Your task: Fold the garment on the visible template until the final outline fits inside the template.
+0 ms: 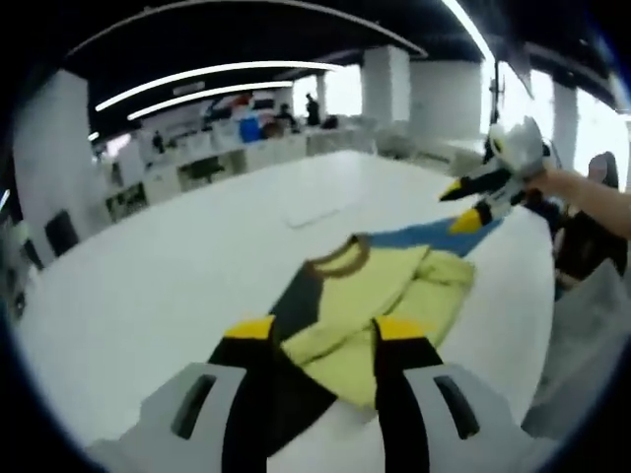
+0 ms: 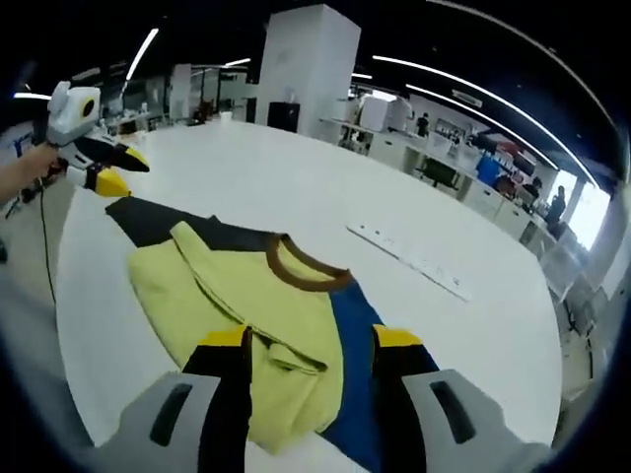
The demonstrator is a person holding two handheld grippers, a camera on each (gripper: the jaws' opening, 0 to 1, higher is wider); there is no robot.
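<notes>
Left gripper view: left gripper (image 1: 323,333) released, yellow-tipped jaws spread above the near edge of the garment (image 1: 380,291), a yellow, black and blue shirt with brown collar (image 1: 338,256) lying partly folded on the white table (image 1: 177,256); right gripper (image 1: 471,202) hanging at the blue far end in a hand (image 1: 562,184), grip impossible to tell. Right gripper view: right gripper (image 2: 311,340) released, jaws spread over the garment's (image 2: 246,296) rumpled yellow part; left gripper (image 2: 118,169) poised by the black corner; pale strip (image 2: 409,258) lying apart on the table (image 2: 296,187).
</notes>
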